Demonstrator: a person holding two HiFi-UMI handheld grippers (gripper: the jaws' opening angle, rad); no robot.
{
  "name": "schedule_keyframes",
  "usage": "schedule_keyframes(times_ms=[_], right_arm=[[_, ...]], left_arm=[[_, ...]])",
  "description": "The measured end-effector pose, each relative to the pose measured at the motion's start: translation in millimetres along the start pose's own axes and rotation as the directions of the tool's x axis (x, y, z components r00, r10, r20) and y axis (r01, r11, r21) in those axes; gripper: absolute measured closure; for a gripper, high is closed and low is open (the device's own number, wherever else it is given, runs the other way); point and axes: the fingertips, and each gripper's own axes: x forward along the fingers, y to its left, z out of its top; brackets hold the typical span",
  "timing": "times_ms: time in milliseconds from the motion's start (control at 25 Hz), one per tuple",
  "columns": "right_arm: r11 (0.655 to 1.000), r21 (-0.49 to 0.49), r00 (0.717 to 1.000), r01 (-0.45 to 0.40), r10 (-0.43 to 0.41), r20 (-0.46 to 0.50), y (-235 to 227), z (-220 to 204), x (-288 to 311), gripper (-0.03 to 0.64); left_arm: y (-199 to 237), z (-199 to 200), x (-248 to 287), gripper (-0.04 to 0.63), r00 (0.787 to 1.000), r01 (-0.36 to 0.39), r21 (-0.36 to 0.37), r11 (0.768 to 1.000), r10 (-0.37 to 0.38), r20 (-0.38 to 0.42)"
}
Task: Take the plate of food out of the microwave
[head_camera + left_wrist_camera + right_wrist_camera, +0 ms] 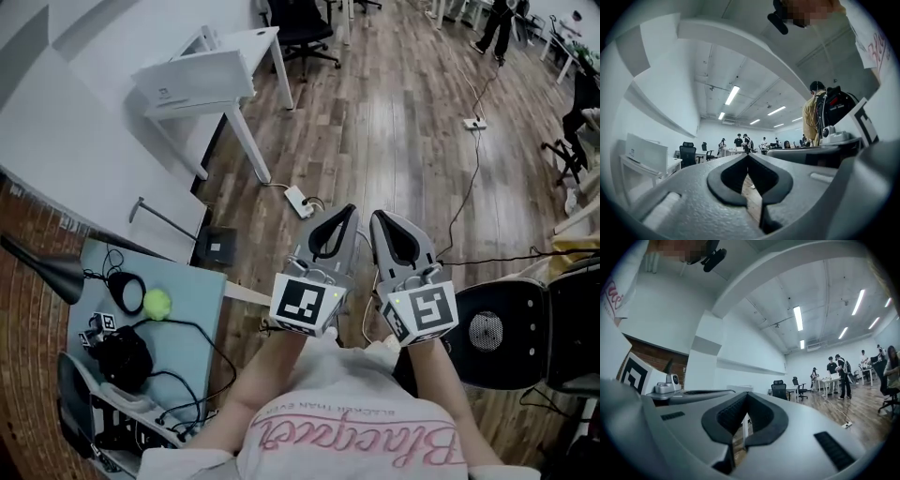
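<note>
L gripper (345, 216) was held level in front of the person's chest, jaws pressed together at the tips w/ nothing between them. Its own view (748, 155) showed the black pads (729, 176) meeting at the front, w/ only floor visible thru the gap behind. R gripper (382, 217) sat just beside it, parallel & level, jaws likewise closed & empty, its ribbed pads (725, 416) touching at the tip (746, 393). Marker cubes (305, 305) & (422, 314) faced up at the head cam, close to the white T-shirt (347, 422).

Both grippers pointed out over the wood floor (394, 122). Plate of food & microwave: in none of the three views.

White power strip (298, 200) lay on the floor near the L gripper's tips as seen from the head. White desk (202, 80) stood farther off to the left. Teal table (192, 314) at the person's left carried a green ball (157, 302), black cables & a black lamp (47, 267). Black chair (497, 333) stood at the right. Several people (738, 140) stood by desks far down the room in both gripper views.
</note>
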Motion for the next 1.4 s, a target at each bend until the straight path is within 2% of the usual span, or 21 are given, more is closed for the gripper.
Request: schedule_keyframes(times_ms=[120, 280, 720, 1080, 1400], right_arm=[[1.0, 0.018, 1.0, 0.025, -0.025, 0.011, 12, 0, 9, 0.606], [0.999, -0.007, 0.999, 0.048, -0.048, -0.014, 30, -8, 21, 0.606], [1.0, -0.028, 0.998, 0.011, -0.013, -0.062, 56, -21, 59, 0.606], [0.999, -0.041, 0.996, -0.036, 0.032, -0.078, 35, -32, 106, 0.606], [0.997, -0.024, 0.994, -0.073, 0.071, -0.078, -23, -36, 155, 0.606]], left_arm=[[16, 1, -11, 0.589, 1.0, 0.014, -0.01, 1.0, -0.014, 0.007], [36, -3, -24, 0.589, 1.0, 0.029, -0.019, 0.999, -0.028, 0.008], [78, -13, -34, 0.589, 1.0, 0.002, -0.048, 0.999, -0.002, -0.002], [111, -24, 2, 0.589, 0.999, -0.039, -0.042, 0.998, 0.038, -0.018], [133, -37, 73, 0.589, 0.997, -0.074, -0.052, 0.996, 0.072, -0.031]])
